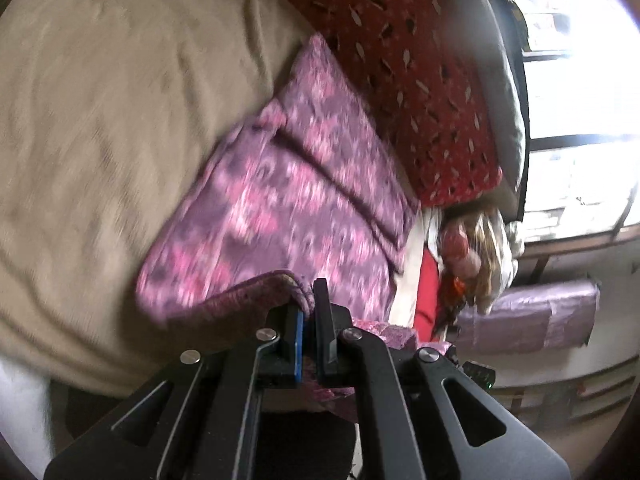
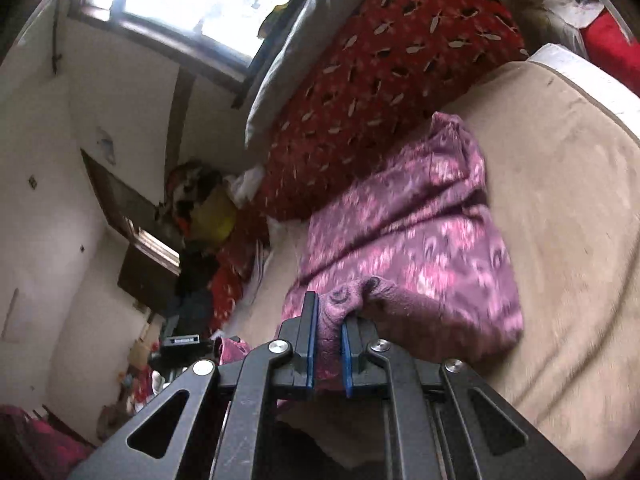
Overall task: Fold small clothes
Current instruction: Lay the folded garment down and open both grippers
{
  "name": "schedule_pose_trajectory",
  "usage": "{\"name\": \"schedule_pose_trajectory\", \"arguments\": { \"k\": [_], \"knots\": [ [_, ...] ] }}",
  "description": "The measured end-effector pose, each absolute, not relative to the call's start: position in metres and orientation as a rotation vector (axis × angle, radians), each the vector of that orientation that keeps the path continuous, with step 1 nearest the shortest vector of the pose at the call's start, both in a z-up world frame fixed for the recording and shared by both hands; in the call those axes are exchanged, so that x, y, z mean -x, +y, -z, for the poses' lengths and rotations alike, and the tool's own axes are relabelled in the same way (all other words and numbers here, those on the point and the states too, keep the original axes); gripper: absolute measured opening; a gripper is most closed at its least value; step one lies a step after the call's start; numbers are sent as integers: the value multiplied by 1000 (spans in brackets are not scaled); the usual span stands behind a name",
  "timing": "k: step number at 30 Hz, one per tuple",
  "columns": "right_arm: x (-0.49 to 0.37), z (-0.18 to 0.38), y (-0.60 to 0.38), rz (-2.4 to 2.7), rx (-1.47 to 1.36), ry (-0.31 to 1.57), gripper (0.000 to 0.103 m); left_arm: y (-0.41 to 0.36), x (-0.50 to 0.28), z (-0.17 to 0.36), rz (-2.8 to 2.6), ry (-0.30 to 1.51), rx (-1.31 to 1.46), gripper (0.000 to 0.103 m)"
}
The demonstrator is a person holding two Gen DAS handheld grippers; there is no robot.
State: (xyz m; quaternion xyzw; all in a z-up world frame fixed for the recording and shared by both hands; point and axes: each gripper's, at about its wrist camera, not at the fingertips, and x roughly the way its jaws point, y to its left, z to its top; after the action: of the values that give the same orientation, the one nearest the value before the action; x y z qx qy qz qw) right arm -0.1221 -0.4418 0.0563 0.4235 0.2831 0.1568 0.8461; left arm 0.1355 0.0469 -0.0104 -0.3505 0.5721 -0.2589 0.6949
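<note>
Lying on the beige sheet (image 2: 560, 200) beside a red pillow (image 2: 380, 80): purple cloth (image 2: 420, 232), near edge lifted. Pinched at one corner by left gripper (image 1: 307, 312), clenched; bunched at the other corner between right gripper (image 2: 329, 320) pads, also clamped.

The left gripper (image 1: 307, 312) is matt black, built of flat angular link arms with triangular cut-outs; round silver screw heads mark the pivots; its two fingers are slim black bars, one faced with a blue pad (image 1: 299, 350); the right gripper (image 2: 330, 320) has the same black linkage, silver screws and cut-outs, faintly scuffed; both its jaws carry blue pads (image 2: 346, 356) along their inner faces.
</note>
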Motion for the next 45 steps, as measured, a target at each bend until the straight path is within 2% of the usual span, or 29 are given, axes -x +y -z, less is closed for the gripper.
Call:
{"name": "schedule_pose_trajectory", "arguments": {
  "k": [13, 18, 20, 22, 24, 27, 29, 31, 35, 38, 43, 45],
  "knots": [
    [-39, -11, -515, -228, -1081, 493, 9, 10, -312, 11, 469, 1227, 960, 2],
    [-93, 15, -540, -151, -1139, 475, 10, -14, -371, 22, 385, 1236, 902, 2],
    [-111, 29, -542, -124, -1149, 509, 15, -26, -390, 34, 313, 1281, 825, 2],
    [-132, 50, -541, -55, -1163, 639, 15, -34, -403, 47, 265, 1345, 776, 2],
    [-140, 60, -545, -43, -1207, 690, 16, -34, -408, 48, 277, 1364, 788, 2],
    [-132, 51, -552, -83, -1241, 623, 28, -24, -410, 33, 343, 1306, 824, 5],
    [-117, 39, -560, -87, -1232, 542, 50, -18, -410, 26, 395, 1287, 849, 11],
    [-99, 32, -571, -41, -1218, 477, 58, -17, -408, 25, 402, 1289, 822, 15],
    [-88, 37, -576, 68, -1101, 620, 58, -6, -401, 18, 340, 1230, 775, 37],
    [-88, 39, -567, 95, -1014, 689, 58, -5, -394, 17, 373, 1220, 766, 43],
    [-114, 42, -546, 123, -924, 747, 57, -50, -382, 26, 399, 1286, 605, 43],
    [-125, 41, -536, 92, -881, 759, 22, -73, -377, 32, 377, 1288, 512, 43]
  ]
}}
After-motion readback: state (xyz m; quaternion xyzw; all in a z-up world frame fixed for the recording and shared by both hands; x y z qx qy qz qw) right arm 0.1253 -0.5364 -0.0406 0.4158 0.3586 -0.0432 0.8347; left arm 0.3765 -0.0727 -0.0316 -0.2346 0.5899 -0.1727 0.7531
